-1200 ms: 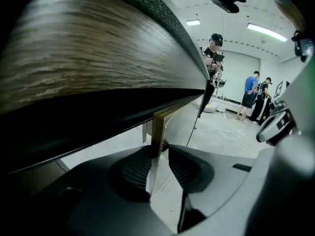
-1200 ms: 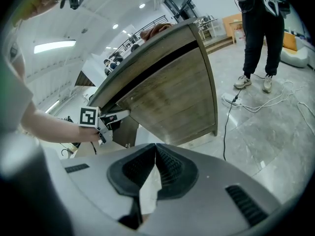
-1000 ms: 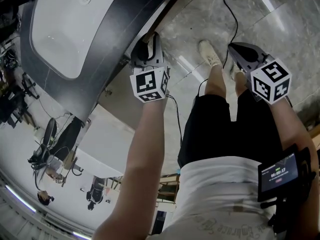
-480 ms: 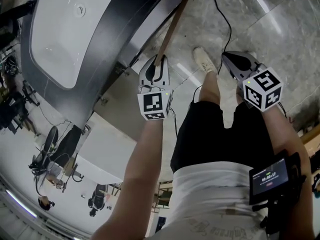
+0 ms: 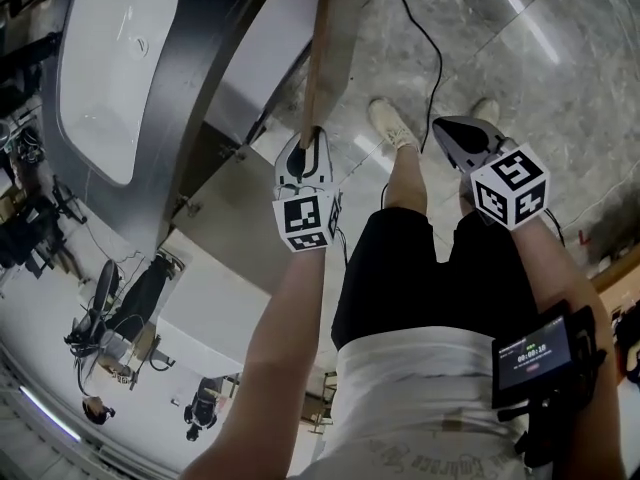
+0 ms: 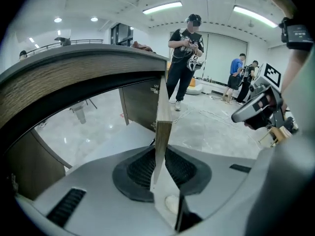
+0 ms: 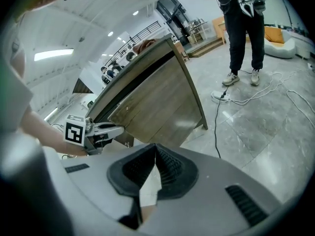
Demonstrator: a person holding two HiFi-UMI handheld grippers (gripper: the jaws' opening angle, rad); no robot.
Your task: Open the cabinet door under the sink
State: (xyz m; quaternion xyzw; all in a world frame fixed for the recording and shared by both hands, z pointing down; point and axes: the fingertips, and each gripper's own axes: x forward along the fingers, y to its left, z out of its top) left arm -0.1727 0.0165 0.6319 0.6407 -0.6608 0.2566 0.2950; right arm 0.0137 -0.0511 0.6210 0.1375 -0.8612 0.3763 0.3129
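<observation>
- is this someone's bathroom?
- no, a test lab, i'd say. the sink unit (image 5: pixel 110 68) stands alone on a wide polished stone floor (image 5: pixel 560 98), cables (image 7: pixel 217 127) trail across it, strip lights (image 6: pixel 162 7) run overhead, and other people (image 6: pixel 186 53) stand about the open hall.

Grey marble floor (image 5: pixel 560 78) fills the upper right of the head view, with a black cable (image 5: pixel 425 38) snaking down across it towards a pair of pale shoes (image 5: pixel 388 123). At the lower right glows a small screen (image 5: pixel 533 353). In the left gripper view a person in black (image 6: pixel 184 58) stands top centre under strip lights (image 6: pixel 162 7), with two more people (image 6: pixel 238 77) further back on the right. An orange sofa (image 7: pixel 278 36) sits at the upper right of the right gripper view, with pale cables (image 7: pixel 256 100) loose on the floor below it.
</observation>
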